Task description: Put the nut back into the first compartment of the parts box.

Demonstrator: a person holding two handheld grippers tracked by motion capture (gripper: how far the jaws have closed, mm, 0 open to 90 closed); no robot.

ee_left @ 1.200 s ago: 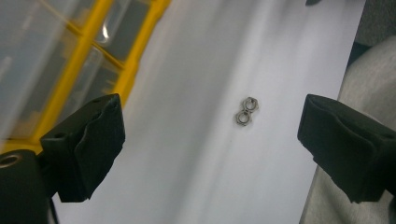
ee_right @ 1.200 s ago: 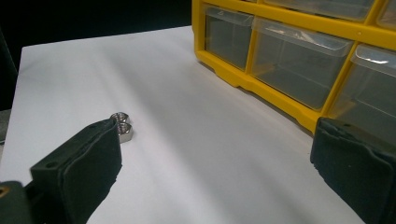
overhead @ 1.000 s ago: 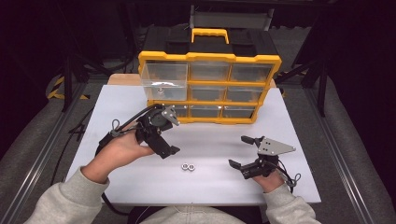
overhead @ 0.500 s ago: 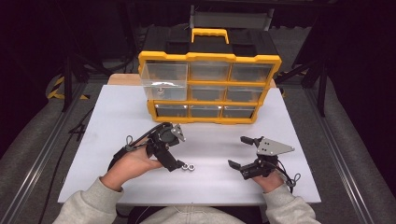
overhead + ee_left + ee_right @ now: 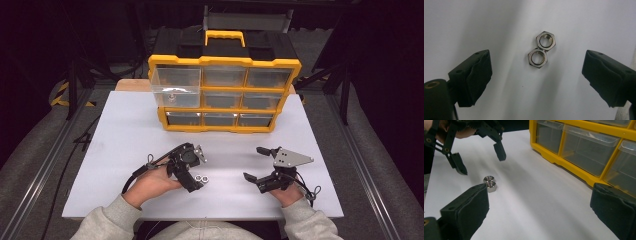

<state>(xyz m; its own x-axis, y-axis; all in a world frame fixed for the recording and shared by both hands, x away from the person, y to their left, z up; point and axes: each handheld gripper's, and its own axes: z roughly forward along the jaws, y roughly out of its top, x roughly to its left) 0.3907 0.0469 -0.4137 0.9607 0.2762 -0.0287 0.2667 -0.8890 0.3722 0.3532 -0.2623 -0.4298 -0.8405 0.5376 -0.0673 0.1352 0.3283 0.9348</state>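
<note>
Two steel hex nuts [image 5: 538, 58] lie flat and touching on the white table [image 5: 125, 140]; they also show as nuts [image 5: 201, 178] in the high view and nuts [image 5: 490, 183] in the right gripper view. My left gripper [image 5: 199, 179] points down just over them, open. Its jaws have just closed a little, but both pads [image 5: 477, 72] still stand well clear on either side of the pair. In the right gripper view the left gripper [image 5: 482, 164] hangs just behind the nuts. My right gripper [image 5: 253, 163] rests to the right, open and holding nothing.
A yellow drawer organizer [image 5: 225, 62] with clear drawers stands at the back of the table. Its top-left drawer [image 5: 175, 87] is pulled out, with a small metal piece inside. Bare white table lies between the grippers and the organizer. A cable trails from each gripper.
My left gripper has come down and moved right, from beside the organizer's front to just over the two nuts. The right gripper has stayed in place.
</note>
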